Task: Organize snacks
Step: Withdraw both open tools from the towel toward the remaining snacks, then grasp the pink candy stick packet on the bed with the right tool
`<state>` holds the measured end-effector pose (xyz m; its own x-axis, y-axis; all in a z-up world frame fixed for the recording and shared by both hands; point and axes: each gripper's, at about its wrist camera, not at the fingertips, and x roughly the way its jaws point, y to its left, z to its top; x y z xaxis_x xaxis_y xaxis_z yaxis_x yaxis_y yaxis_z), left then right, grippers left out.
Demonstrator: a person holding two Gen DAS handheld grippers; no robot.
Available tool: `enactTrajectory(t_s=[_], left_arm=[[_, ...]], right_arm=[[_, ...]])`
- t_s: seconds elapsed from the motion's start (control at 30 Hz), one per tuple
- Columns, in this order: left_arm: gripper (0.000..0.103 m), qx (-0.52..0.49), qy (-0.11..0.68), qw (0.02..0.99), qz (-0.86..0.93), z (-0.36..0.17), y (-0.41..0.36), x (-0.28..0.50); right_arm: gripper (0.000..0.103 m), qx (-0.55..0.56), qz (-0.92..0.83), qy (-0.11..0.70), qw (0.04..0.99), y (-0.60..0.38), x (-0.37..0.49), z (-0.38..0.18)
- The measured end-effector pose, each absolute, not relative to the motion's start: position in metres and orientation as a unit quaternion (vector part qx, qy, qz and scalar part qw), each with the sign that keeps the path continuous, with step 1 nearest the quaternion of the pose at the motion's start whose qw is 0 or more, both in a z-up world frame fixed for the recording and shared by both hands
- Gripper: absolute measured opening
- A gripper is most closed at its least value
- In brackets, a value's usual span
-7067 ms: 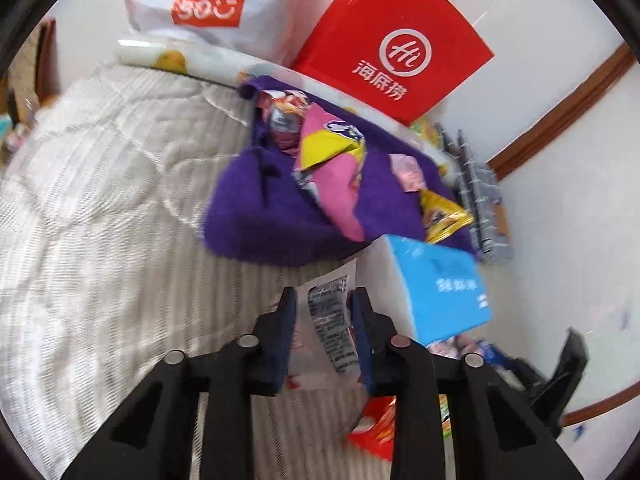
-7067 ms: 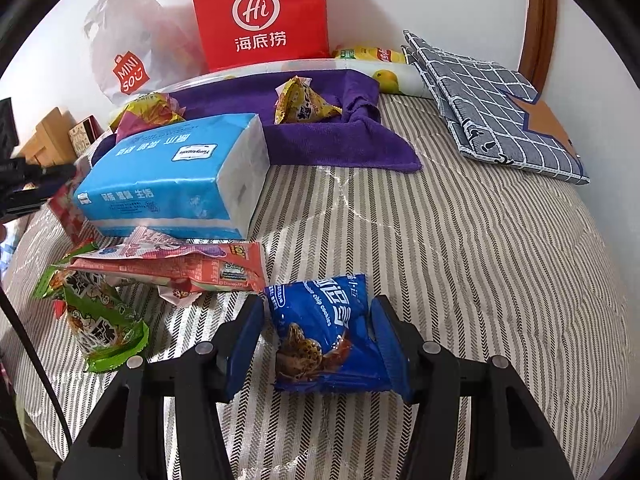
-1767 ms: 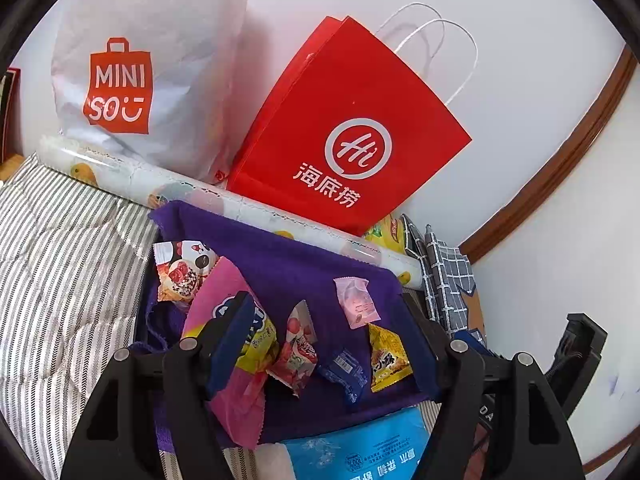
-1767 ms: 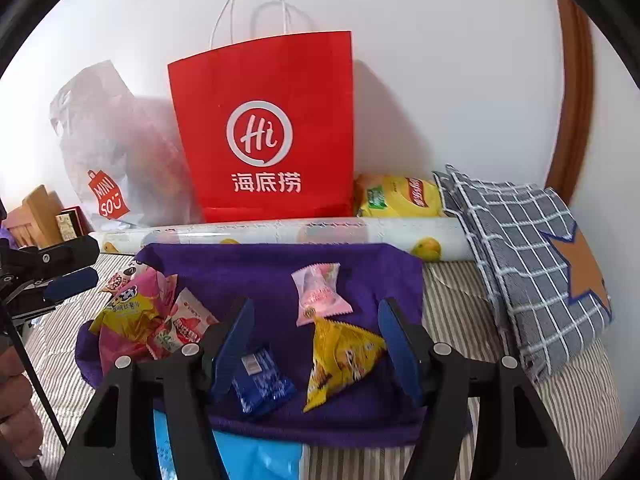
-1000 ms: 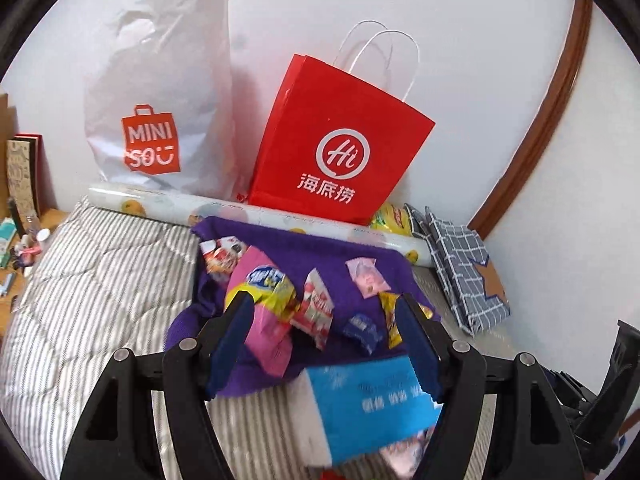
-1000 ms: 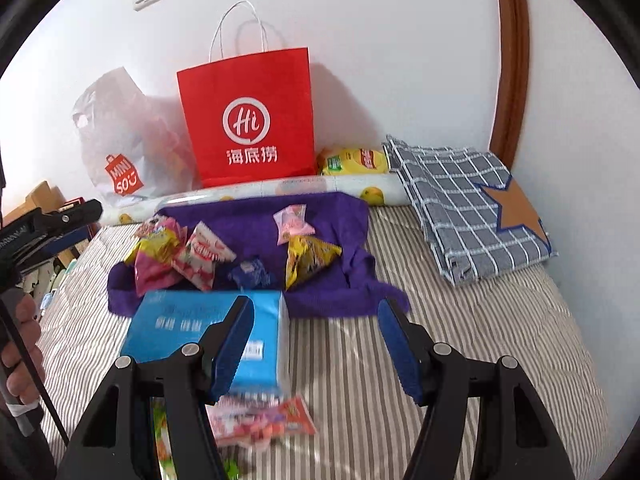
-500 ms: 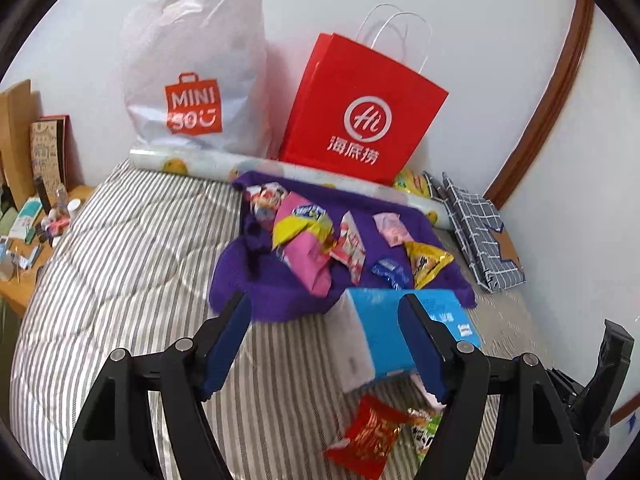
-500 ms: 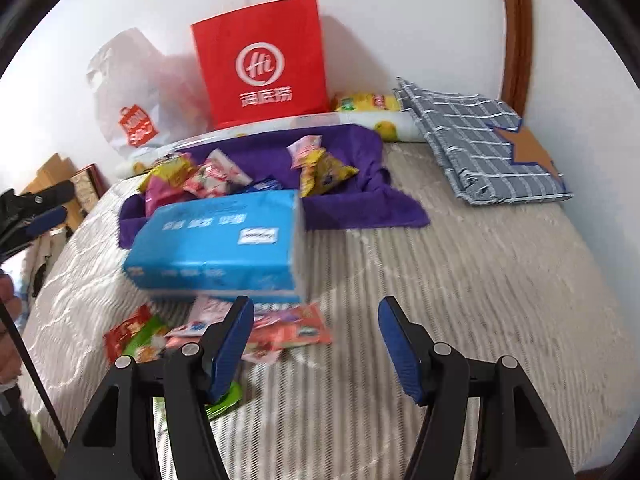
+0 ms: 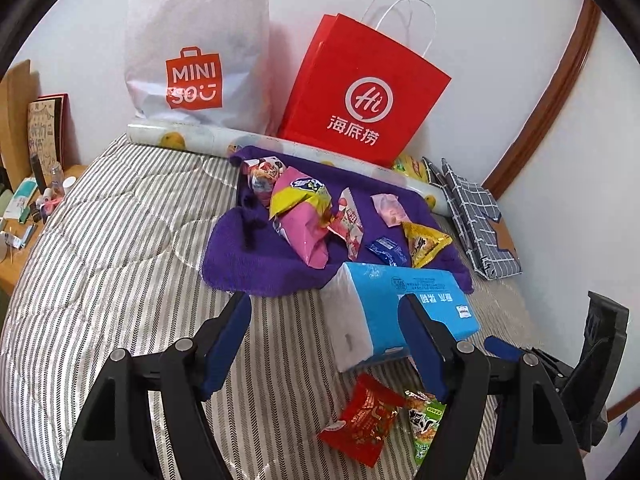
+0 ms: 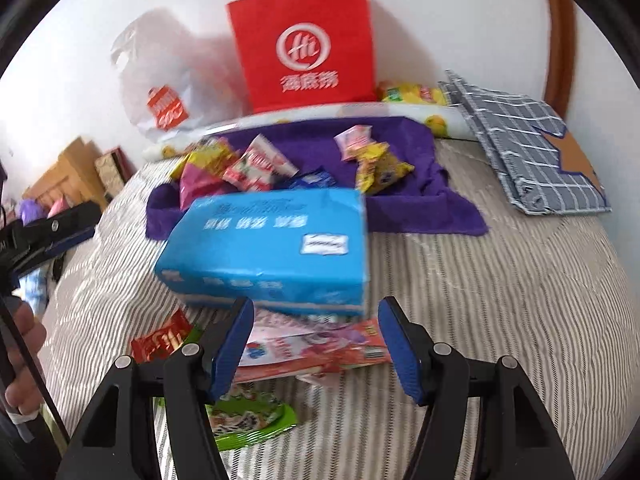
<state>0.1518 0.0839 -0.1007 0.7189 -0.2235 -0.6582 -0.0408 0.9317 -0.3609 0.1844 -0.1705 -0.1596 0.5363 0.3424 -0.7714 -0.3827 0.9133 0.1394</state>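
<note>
Both grippers are empty right now; the left gripper (image 9: pixel 326 344) has its jaws spread wide with nothing between them, and the right gripper (image 10: pixel 316 344) is roughly half open, also holding nothing.

Using the blue tissue pack (image 9: pixel 400 312) as the landmark on the striped bed (image 9: pixel 112 248): on the near side of it there's a little pile that looks not yet sorted; a red snack packet (image 9: pixel 366 416) and a green snack packet (image 9: pixel 426 420) lie touching each other just in front of the pack; the right wrist view also shows a flat pink-and-red packet (image 10: pixel 316 348) tucked against the pack's front edge, partly under it I think.

Behind the pack is the purple towel (image 9: pixel 248 256), which seems to be the collection spot; already on it are a pink-and-yellow bag (image 9: pixel 304 216), a red-and-white packet (image 9: pixel 350 220), a small blue packet (image 9: pixel 386 250), a yellow packet (image 9: pixel 424 242), a pale pink packet (image 9: pixel 390 208) and one more packet (image 9: pixel 264 170) at the far corner.

Further back still, against the wall, stand a red paper bag (image 9: pixel 360 96) and a white plastic bag (image 9: pixel 196 52).

So my guess is roughly two thirds done; six on the towel, three or so left in front of the pack; the right gripper looks lined up over the flat packet.
</note>
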Motion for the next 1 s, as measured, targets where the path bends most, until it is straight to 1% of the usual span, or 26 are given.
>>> enactTrajectory(t_s=[0.13,0.33,0.6,0.77,0.9,0.97,1.0], left_arm=[[0.075,-0.177,0.375,0.909,-0.052,-0.101,0.083,0.151],[0.075,-0.182,0.376,0.907,-0.056,-0.104,0.084,0.151],[0.075,-0.200,0.387,0.898,-0.065,-0.114,0.084,0.154],[0.075,-0.200,0.401,0.891,-0.074,-0.120,0.081,0.152],[0.075,-0.179,0.415,0.889,-0.079,-0.127,0.074,0.147],[0.075,-0.168,0.424,0.886,-0.087,-0.131,0.070,0.144],[0.075,-0.163,0.431,0.882,-0.096,-0.135,0.067,0.143]], right_arm=[[0.063,-0.070,0.189,0.441,0.875,-0.163,0.182,-0.166],[0.063,-0.061,0.169,0.467,0.866,-0.187,0.178,-0.178],[0.063,-0.074,0.147,0.473,0.865,-0.209,0.165,-0.189],[0.063,-0.045,0.145,0.488,0.860,-0.216,0.173,-0.202],[0.063,-0.024,0.142,0.471,0.870,-0.218,0.179,-0.203],[0.058,-0.018,0.137,0.464,0.875,-0.219,0.182,-0.204],[0.052,-0.017,0.134,0.461,0.877,-0.220,0.184,-0.205]])
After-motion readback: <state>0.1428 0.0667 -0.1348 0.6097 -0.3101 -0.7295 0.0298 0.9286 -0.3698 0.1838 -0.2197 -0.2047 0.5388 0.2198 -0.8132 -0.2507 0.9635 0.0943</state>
